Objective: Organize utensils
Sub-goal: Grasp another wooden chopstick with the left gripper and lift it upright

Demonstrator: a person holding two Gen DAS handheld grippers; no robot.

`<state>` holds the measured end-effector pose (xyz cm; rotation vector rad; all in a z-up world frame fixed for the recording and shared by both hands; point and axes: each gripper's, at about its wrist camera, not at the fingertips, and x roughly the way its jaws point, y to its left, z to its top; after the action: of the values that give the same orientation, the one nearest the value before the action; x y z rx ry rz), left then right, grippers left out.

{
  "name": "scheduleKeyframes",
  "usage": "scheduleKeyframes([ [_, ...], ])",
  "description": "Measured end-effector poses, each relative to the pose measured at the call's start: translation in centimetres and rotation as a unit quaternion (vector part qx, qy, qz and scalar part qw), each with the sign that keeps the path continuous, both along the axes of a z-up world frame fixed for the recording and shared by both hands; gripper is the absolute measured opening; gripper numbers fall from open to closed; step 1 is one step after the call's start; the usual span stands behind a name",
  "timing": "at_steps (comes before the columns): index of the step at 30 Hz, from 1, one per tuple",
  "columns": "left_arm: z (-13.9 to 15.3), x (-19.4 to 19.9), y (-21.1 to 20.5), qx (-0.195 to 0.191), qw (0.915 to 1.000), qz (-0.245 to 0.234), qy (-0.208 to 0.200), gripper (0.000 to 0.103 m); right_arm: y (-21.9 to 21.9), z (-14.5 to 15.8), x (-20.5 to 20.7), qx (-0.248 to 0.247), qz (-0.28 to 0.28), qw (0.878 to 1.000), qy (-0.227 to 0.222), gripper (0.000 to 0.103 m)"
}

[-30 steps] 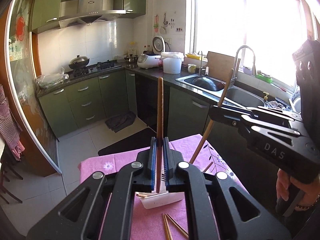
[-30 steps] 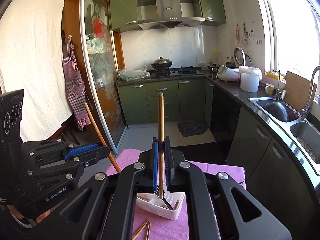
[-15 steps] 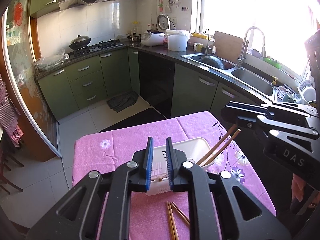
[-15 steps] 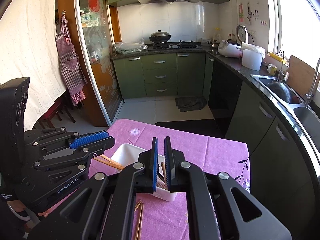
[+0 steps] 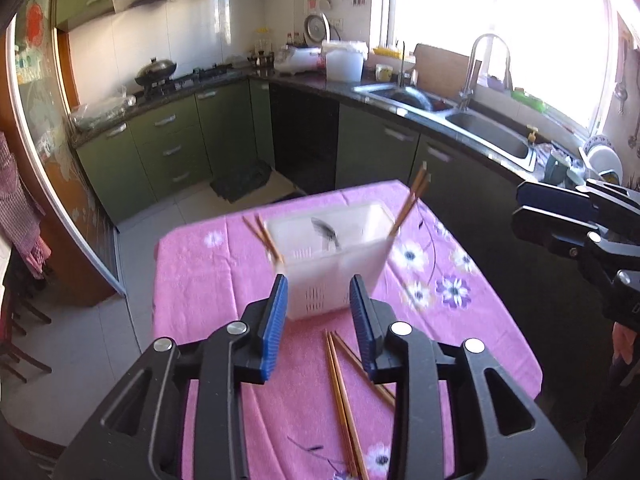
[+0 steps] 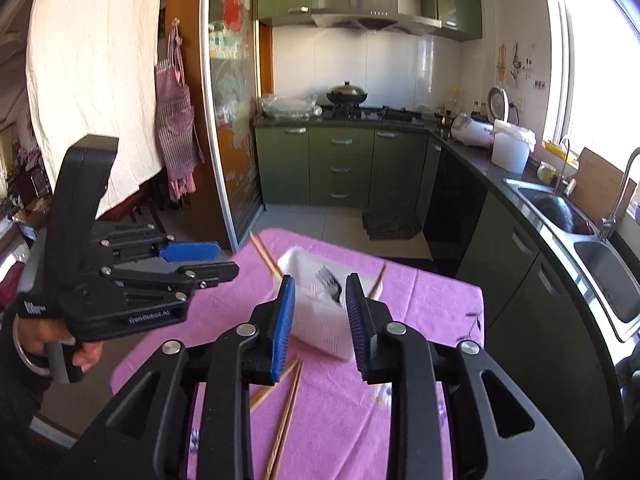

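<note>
White plastic basket (image 5: 332, 248) stands on the pink flowered counter (image 5: 208, 280), with chopsticks (image 5: 412, 200) leaning from its corners and more chopsticks (image 5: 340, 392) lying loose in front. Both the left claw (image 5: 319, 312) and the right claw (image 6: 320, 312) hover above, jaws opening and holding nothing.
</note>
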<state>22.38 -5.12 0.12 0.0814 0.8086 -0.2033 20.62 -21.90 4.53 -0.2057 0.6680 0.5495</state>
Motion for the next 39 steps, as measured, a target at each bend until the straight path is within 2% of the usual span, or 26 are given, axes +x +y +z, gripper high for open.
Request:
scheduleKeyframes([
  [3,-5.6,-0.3,0.1,0.005,0.997,-0.007,0.077,0.031,-0.9,-6.1,0.0,-0.034,-0.009,0.997,0.063,0.026],
  [6,-10.7,0.4,0.2,0.006,0.9898,-0.006,0.142,0.031,-2.0,-11.9,1.1,-0.048,-0.023,0.99,0.128,0.026],
  [9,-14.4,1.4,0.1,0.013,0.9831,0.0,0.183,0.025,-2.9,-16.1,2.1,-0.051,-0.034,0.983,0.173,0.026],
  [12,-17.0,2.3,-0.2,0.012,0.9771,0.001,0.213,0.024,-3.3,-18.7,3.0,-0.054,-0.041,0.978,0.198,0.028],
  [16,-18.3,3.3,-1.0,0.019,0.9739,-0.002,0.226,0.023,-3.8,-19.9,3.8,-0.052,-0.044,0.975,0.209,0.028],
  [25,-19.2,4.4,-1.8,0.041,0.9707,-0.003,0.237,0.021,-4.5,-20.2,4.5,-0.044,-0.048,0.974,0.215,0.029],
  [34,-19.2,5.0,-2.7,0.05,0.9726,-0.003,0.227,0.021,-3.8,-20.8,4.7,-0.048,-0.041,0.972,0.225,0.032],
  [39,-19.2,4.9,-3.4,0.057,0.9738,-0.007,0.22,0.009,-3.6,-20.9,4.8,-0.051,-0.041,0.972,0.227,0.032],
])
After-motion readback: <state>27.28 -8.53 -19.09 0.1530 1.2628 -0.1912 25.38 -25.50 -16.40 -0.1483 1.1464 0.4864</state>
